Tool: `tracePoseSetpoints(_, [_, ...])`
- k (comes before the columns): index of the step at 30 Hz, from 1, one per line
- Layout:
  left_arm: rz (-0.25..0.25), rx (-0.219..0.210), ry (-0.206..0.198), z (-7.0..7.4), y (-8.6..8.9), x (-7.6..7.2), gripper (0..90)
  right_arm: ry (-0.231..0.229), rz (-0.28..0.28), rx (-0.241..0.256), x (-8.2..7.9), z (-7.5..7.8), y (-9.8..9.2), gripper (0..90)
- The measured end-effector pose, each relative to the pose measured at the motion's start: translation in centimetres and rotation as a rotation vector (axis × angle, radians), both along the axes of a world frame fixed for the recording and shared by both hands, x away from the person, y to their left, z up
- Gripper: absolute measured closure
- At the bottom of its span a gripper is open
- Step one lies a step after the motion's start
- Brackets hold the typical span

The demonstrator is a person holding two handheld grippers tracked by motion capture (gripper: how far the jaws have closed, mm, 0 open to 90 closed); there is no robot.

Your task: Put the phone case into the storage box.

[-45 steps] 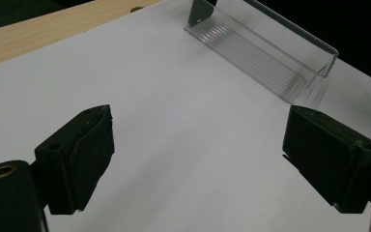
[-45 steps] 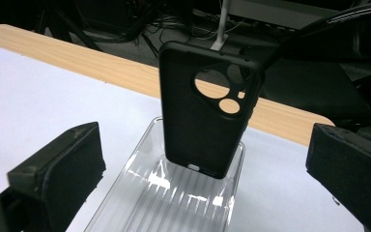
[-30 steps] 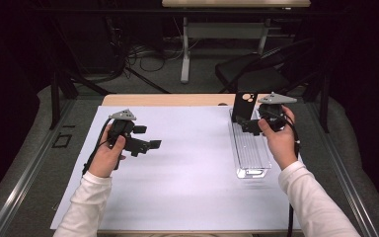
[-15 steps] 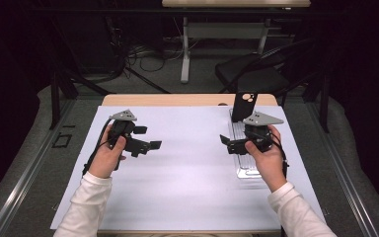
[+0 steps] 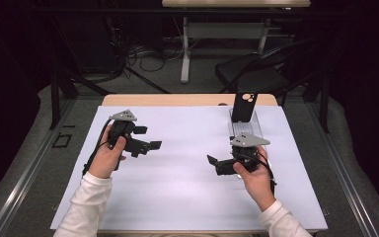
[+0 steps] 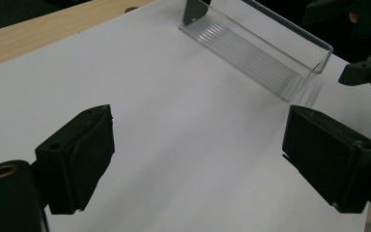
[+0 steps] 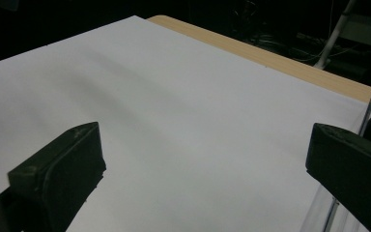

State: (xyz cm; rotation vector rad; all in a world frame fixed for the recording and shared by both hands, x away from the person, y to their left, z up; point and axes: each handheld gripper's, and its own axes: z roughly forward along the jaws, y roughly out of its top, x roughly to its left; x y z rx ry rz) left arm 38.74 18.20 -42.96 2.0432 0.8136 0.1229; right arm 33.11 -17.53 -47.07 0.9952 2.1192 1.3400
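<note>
With both my left gripper point(image 5: 148, 139) and right gripper point(image 5: 216, 165) spread wide and empty, the black phone case point(image 5: 244, 106) stands upright in the far end of the clear tray point(image 5: 258, 129) at right; it looks light, stiff and slick, so I'd pinch its side edges.

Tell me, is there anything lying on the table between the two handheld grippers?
No. In the high view, only bare white paper lies between the left gripper and the right gripper. The clear tray sits behind the right one.
</note>
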Motion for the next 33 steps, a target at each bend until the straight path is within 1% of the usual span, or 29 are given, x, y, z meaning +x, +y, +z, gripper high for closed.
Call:
tracePoseSetpoints(3, [0.001, -0.002, 0.003, 0.0, 0.0, 0.0, 11.6, 0.004, 0.009, 0.017, -0.4, -0.4, 0.2, 0.0])
tracePoseSetpoints(7, [0.002, -0.004, 0.004, -0.1, -0.1, 0.0, 11.6, -0.003, 0.015, 0.015, -1.1, -1.1, 0.3, 0.0])
tracePoseSetpoints(14, [0.0, -0.004, 0.004, 0.0, 0.0, 0.0, 11.6, -0.002, 0.038, 0.023, -2.1, -2.8, 0.7, 0.0])
tracePoseSetpoints(22, [-0.001, -0.004, 0.003, -0.1, -0.1, 0.0, 11.6, -0.014, 0.064, 0.03, -2.6, -4.0, 1.0, 0.0])
tracePoseSetpoints(27, [-0.001, -0.002, 0.002, -0.1, -0.1, 0.0, 11.6, -0.002, 0.082, 0.031, -2.9, -4.8, 1.2, 0.0])
tracePoseSetpoints(33, [0.001, -0.001, 0.0, -0.1, 0.0, 0.0, 11.6, 0.003, 0.102, 0.017, -3.1, -6.0, 1.9, 0.0])
